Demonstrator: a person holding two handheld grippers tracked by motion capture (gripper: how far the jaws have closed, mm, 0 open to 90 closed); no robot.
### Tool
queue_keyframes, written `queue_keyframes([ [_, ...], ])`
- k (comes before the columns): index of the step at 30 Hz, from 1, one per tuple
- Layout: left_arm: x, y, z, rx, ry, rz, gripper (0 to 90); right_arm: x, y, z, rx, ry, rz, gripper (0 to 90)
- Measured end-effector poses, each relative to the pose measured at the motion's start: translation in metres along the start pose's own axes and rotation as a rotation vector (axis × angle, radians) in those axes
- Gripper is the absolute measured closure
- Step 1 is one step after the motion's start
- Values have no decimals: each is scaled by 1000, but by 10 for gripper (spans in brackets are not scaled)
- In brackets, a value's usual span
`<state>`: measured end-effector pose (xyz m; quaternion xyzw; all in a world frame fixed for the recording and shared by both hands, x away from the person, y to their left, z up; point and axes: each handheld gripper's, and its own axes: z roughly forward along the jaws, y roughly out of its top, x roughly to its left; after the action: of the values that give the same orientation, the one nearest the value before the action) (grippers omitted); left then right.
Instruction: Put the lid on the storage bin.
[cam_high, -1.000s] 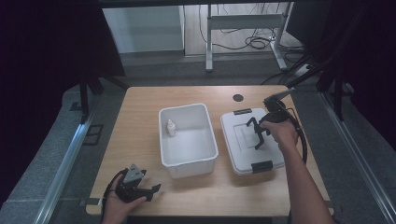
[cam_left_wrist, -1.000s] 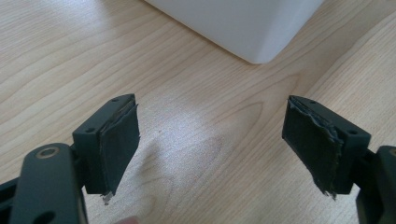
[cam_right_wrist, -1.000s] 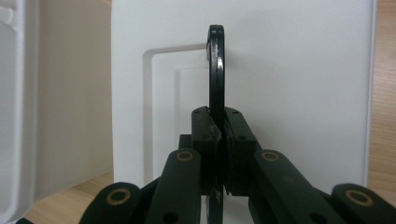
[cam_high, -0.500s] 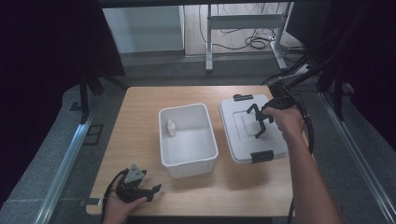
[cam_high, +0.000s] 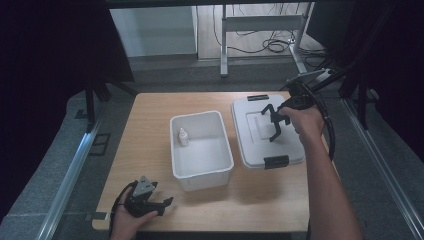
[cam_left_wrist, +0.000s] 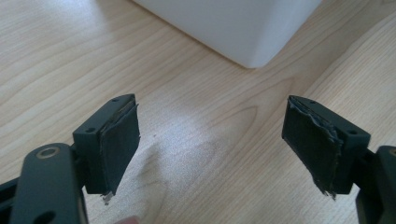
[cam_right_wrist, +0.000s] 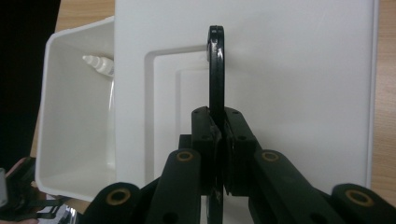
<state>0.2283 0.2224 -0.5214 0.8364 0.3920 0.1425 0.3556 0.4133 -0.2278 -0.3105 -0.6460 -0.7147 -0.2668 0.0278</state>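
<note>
Lid handle clamped in the right gripper, left gripper idle and wide

Right gripper (cam_high: 276, 121) sits over the white lid (cam_high: 255, 142), its two black jaws pinched together on the lid's black handle (cam_right_wrist: 215, 70). In the right gripper view the handle stands edge-on as a thin dark loop that rises from between the pressed pads, with the lid's stepped white top spread behind it. The person's right hand (cam_high: 305, 122) grips the tool from the far right side of the counter (cam_high: 150, 125), and the cable trails down along the forearm.

The lid lies on the right half of the counter, just beside the open white bin (cam_high: 201, 176), with a narrow strip of wood between the two in the high view. A black latch (cam_high: 276, 161) shows on the lid's near edge and another (cam_high: 258, 97) on its far edge. Whether the lid rests flat on the wood or is raised off it cannot be told.

Inside the bin, a small white bottle (cam_high: 183, 137) with a pale cap stands against the left wall; the right gripper view catches its top (cam_right_wrist: 99, 65) over the bin's rim.

Left gripper (cam_high: 162, 205) rests at the near left corner of the counter, held by the left hand (cam_high: 127, 224), well apart from the lid. Its jaws stand wide apart with nothing between them; the left gripper view looks along the dark pads (cam_left_wrist: 120, 140) at bare wood grain and one rounded corner of the bin (cam_left_wrist: 252, 42) just ahead.
</note>
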Motion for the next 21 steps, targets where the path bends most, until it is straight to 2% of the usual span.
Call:
queue_keyframes([
  [4, -1, -1, 2, 12, 2, 2, 191, 9, 2, -2, 3, 8, -22, 855],
  [12, -1, -1, 2, 11, 1, -1, 191, 39, 10, -8, -6, 29, -64, 855],
  [13, -1, -1, 2, 11, 1, -1, 191, 39, 10, -8, -6, 29, -64, 855],
  [15, -1, 0, 1, 5, -4, -4, 191, 49, 11, -7, 0, 29, -75, 855],
  [21, 1, -1, 1, 6, 0, -4, 191, 64, 13, 2, 14, 41, -91, 854],
])
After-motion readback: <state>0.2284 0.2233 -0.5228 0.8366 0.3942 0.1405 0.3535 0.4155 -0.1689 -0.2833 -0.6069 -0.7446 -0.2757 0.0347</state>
